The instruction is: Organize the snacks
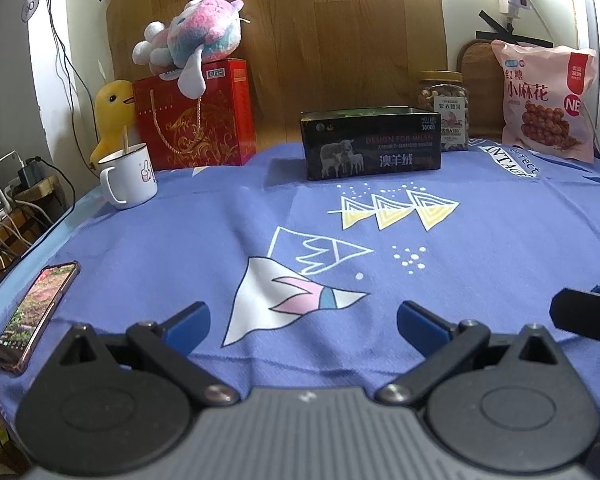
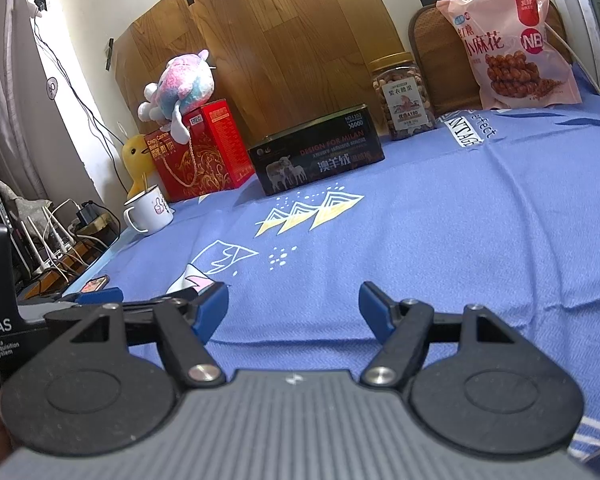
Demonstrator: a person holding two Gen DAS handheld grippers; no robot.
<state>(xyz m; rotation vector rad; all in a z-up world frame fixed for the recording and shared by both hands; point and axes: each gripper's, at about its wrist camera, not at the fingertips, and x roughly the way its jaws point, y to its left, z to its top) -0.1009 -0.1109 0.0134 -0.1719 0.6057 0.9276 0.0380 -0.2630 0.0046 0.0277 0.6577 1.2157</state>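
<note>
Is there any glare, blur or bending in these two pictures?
Left wrist view: fisheye bends the table edge into a curve; bright light washes out the wall top right; the box print is slightly soft. Right wrist view: the scene tilts, glare falls on the pink bag, and the left wall is overexposed.

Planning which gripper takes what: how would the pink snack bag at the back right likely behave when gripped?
The pink snack bag looks like thin, puffy film, so it would probably crumple and sag rather than stay stiff. It stands leaning on the woven board behind it, so a push likely topples it. The twists pictured suggest brittle contents.
</note>
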